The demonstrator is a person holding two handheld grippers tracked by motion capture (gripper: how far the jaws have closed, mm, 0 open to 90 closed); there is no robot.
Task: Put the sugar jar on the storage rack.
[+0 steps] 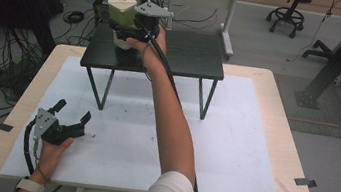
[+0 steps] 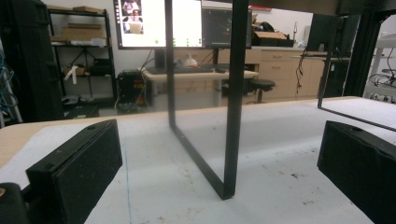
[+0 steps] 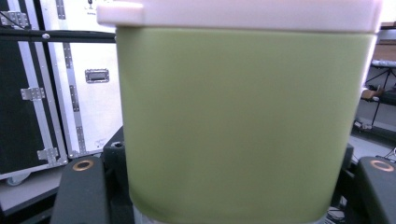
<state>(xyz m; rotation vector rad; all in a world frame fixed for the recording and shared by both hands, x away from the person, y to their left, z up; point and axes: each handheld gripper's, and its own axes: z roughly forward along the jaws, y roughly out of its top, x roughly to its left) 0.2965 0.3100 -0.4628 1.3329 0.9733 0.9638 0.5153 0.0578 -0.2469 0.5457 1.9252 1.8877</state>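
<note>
I see my right gripper [image 1: 123, 33] holding the green container [image 1: 121, 12] with the cream lid between its jaws, raised above the left part of the small black table [image 1: 199, 59], near its far edge. This small table stands on the far half of the desk [image 1: 253, 138]. My left gripper [image 1: 72, 112] rests near the left edge of the desk, jaws wide apart, holding nothing.

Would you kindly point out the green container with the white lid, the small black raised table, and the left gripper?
Green container with white lid [image 3: 233, 121]: right gripper view, its green front wall.
Small black raised table [image 1: 197, 54]: high view, bare top.
Left gripper [image 1: 73, 111]: high view, between its open jaws.
</note>
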